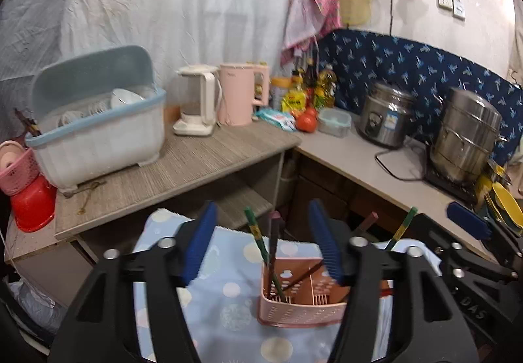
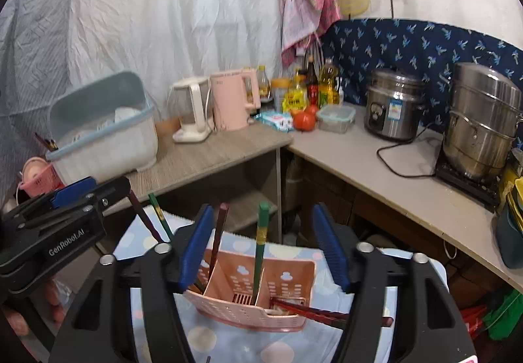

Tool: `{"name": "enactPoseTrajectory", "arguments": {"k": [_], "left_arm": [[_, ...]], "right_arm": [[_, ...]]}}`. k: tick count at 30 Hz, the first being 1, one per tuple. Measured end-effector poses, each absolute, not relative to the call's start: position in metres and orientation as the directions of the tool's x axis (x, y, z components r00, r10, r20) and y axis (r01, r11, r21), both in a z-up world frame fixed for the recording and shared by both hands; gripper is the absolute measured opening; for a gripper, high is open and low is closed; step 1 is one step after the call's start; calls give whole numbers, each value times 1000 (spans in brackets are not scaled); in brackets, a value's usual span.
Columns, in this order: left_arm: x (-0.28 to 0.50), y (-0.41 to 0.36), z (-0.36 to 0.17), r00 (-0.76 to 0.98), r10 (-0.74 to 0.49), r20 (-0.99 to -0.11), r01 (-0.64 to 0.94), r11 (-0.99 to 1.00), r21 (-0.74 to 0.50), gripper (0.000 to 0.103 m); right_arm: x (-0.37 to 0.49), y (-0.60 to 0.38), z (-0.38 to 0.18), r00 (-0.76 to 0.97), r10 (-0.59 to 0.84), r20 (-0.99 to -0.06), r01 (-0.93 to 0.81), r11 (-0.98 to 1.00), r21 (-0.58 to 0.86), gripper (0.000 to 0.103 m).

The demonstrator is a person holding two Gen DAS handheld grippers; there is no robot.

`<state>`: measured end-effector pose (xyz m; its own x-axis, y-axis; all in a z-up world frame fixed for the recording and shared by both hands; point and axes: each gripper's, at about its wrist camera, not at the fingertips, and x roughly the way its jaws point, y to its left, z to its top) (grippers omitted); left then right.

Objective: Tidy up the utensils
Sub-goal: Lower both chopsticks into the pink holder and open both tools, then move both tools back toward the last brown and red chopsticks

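Both claws stand wide open, empty. Between the right claw [image 2: 261, 245] fingers sits the pink holder [image 2: 258, 291] with upright chopsticks [image 2: 260, 248]; the left claw [image 1: 263, 242] hovers just left. Closing carelessly could knock chopsticks or tip the light holder off the dotted cloth [image 2: 228, 343].

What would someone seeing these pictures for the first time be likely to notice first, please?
Probably the pink utensil holder on the blue dotted cloth, with dark and green chopsticks standing in its compartments. The open right gripper hovers just above the holder, and the open left gripper hovers above it as well. Behind, two steel pots shine on the counter.
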<state>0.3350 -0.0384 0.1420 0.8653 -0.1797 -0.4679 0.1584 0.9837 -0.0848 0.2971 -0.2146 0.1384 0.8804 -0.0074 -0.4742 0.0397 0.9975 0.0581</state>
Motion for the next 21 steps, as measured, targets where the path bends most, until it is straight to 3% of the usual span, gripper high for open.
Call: {"name": "enactPoseTrajectory", "arguments": {"k": [9, 21], "left_arm": [[313, -29, 142, 849, -172, -499, 153, 985, -80, 59], [255, -18, 114, 801, -175, -573, 154, 984, -85, 59]], "right_arm": [[263, -217, 147, 886, -10, -463, 34, 999, 42, 63], [197, -209, 113, 844, 19, -537, 21, 997, 69, 63]]}}
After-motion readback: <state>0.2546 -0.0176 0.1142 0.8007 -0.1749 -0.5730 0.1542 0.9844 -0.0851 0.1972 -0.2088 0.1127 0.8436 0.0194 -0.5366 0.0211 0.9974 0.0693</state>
